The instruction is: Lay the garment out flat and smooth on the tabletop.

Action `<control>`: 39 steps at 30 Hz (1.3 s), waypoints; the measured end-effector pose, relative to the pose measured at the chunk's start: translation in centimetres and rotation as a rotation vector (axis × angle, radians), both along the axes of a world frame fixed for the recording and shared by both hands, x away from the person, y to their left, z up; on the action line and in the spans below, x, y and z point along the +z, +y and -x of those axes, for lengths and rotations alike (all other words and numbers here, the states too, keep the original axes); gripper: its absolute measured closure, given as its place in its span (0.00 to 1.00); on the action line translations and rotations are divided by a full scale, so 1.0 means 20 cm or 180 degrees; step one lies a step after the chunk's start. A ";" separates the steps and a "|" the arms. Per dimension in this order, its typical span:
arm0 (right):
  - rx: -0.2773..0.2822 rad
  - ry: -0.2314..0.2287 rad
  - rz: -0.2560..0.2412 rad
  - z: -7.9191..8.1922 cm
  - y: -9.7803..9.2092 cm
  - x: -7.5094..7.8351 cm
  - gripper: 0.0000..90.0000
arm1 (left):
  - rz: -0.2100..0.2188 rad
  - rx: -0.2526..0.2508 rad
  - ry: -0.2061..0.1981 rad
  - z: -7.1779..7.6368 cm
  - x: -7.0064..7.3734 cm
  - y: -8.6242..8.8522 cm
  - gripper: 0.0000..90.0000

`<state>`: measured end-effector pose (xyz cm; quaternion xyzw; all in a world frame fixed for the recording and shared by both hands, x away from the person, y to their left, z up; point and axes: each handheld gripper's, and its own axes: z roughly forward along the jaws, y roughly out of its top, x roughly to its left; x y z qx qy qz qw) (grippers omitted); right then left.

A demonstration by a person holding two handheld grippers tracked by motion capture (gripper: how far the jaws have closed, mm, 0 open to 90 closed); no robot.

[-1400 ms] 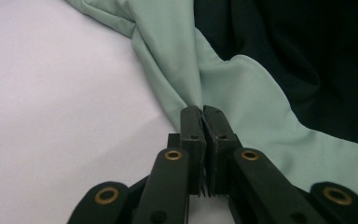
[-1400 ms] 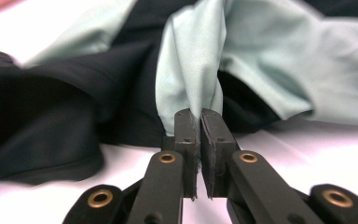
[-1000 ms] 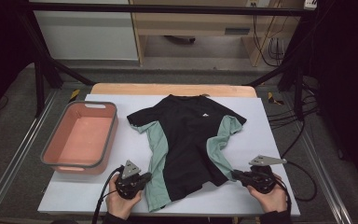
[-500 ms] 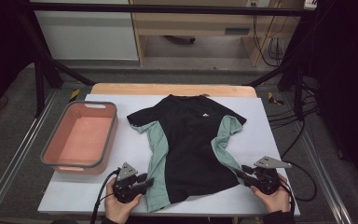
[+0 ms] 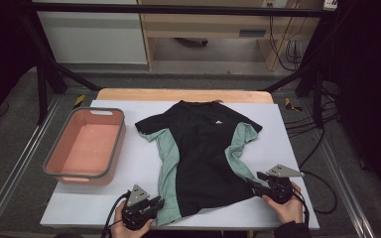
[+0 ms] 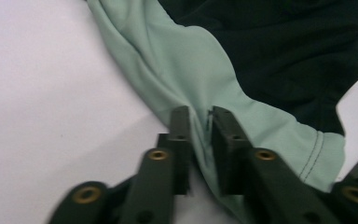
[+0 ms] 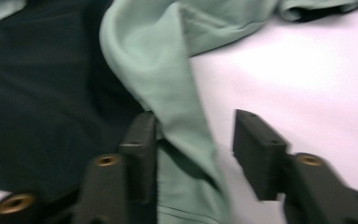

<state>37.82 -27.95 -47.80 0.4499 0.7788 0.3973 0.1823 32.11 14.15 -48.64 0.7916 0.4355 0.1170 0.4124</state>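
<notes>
The left gripper (image 6: pixel 200 116) pinches the shirt (image 5: pixel 198 148) hem tight, but the right gripper (image 7: pixel 193 140) is wide open around the other corner, so folding has not begun

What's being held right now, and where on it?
The left gripper pinches the T-shirt at its green bottom-hem corner; the right gripper stands open around the opposite green edge.

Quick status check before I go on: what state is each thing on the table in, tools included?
T-shirt: lying front up on the table, hem bunched at both lower corners.
Left tool: shut on the T-shirt, pinching the green hem fabric.
Right tool: open, jaws either side of a raised green fold.
Pink bin: upright, empty.
Table: covered by a white sheet.
</notes>
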 end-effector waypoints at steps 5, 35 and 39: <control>0.0203 0.0145 0.0006 0.01 0.03 0.04 0.93 | 0.0148 -0.0081 0.0092 -0.01 0.04 0.07 0.97; 0.0299 0.0463 -0.0090 0.09 0.09 0.00 0.96 | 0.0256 0.0075 0.0060 -0.07 0.00 0.16 0.96; 0.0126 0.0198 -0.0239 0.05 0.06 0.05 0.97 | 0.0282 0.0154 -0.0030 -0.13 0.04 0.15 0.97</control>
